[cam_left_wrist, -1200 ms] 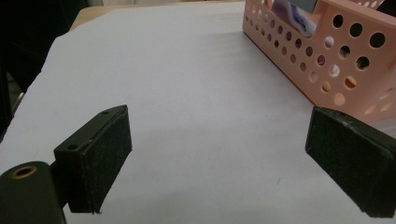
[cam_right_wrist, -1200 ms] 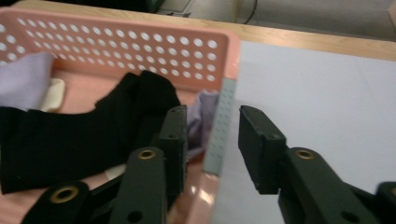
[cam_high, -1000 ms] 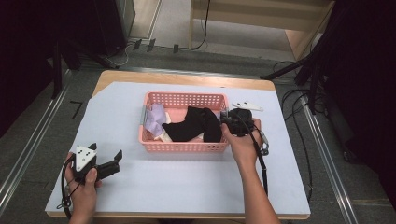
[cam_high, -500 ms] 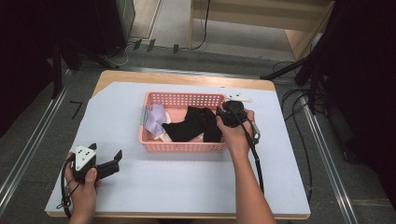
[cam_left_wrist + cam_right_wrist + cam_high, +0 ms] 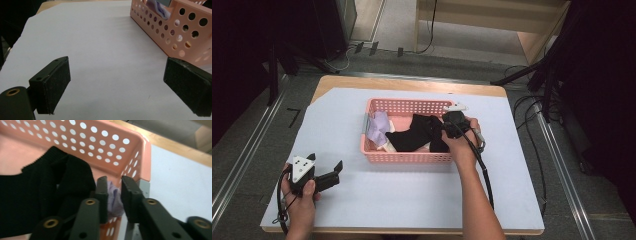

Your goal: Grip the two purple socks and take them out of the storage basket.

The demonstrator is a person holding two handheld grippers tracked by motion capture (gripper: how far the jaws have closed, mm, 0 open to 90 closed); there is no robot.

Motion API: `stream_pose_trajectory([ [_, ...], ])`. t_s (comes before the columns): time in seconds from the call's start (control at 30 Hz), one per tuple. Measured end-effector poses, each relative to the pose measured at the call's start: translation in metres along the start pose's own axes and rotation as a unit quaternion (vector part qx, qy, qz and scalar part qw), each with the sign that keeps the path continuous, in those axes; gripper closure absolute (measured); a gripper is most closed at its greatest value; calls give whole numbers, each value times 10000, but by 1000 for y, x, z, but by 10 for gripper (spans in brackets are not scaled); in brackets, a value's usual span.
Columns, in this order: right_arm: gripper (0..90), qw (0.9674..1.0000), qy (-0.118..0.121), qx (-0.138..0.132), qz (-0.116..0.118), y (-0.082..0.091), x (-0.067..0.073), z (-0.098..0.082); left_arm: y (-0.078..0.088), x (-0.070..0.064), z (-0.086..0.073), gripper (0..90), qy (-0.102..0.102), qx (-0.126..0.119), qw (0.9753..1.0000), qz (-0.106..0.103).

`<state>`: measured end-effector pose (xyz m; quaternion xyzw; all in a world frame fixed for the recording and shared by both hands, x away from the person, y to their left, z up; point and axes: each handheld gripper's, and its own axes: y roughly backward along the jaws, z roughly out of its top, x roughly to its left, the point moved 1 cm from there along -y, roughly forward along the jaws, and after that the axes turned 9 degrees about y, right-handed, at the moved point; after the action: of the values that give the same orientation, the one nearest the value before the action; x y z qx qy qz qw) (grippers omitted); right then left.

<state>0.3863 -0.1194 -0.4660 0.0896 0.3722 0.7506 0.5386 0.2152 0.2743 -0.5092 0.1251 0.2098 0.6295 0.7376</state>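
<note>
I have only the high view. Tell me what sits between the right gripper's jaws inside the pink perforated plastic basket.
Observer: The right gripper has just been closing. Its jaws show a narrow gap, with lavender cloth visible in it. Whether the pads pinch that cloth, I cannot tell.
Operator: Report where the black knitted garment is.
Observer: The black knitted garment lies beside the jaws, against the outer side of one, not in the gap.
Operator: Check the left gripper.
Observer: The left gripper stands wide open, with bare white sheet between its pads.
</note>
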Motion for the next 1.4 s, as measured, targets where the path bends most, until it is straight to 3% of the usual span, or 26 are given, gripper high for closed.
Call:
stream_pose_trajectory([
  [0.03,886,9999,116,45,-69,0,0,-1,0,0,0,79,1,1,10000,-3],
  [0.1,900,9994,213,249,50,-2,-1,-4,0,0,0,79,13,-1,10000,-11],
  [0.17,900,9996,220,159,125,-1,-1,-7,0,0,0,79,7,1,10000,-6],
  [0.33,900,9988,-133,-254,394,12,-9,-3,0,0,0,82,-13,6,10000,-1],
  [0.6,900,9924,-274,-827,870,31,-5,9,0,-1,0,82,-26,-10,10000,4],
  [0.63,900,9901,-339,-920,1001,35,-4,12,0,-1,0,82,-33,-7,10000,8],
  [0.83,900,9868,-323,-1176,1062,46,-2,24,0,-1,0,82,-23,-12,10000,3],
  [0.9,900,9839,-341,-1405,1052,56,-4,32,0,-1,0,82,-22,0,10000,11],
  [1.07,900,9804,-367,-1680,964,69,-9,40,0,-1,0,82,-26,-1,10000,11],
  [1.13,900,9756,-477,-1959,873,78,-15,42,0,-1,0,82,-26,1,10000,4],
  [1.17,900,9756,-477,-1959,873,78,-15,42,0,-1,0,82,-25,1,10000,6],
  [1.23,900,9693,-658,-2212,850,85,-24,42,0,0,0,82,-24,-2,10000,2],
  [1.27,900,9693,-658,-2212,850,85,-24,42,0,0,0,82,-22,-1,10000,3],
  [1.4,900,9637,-784,-2443,740,94,-38,40,0,0,0,82,-23,11,10000,7],
])
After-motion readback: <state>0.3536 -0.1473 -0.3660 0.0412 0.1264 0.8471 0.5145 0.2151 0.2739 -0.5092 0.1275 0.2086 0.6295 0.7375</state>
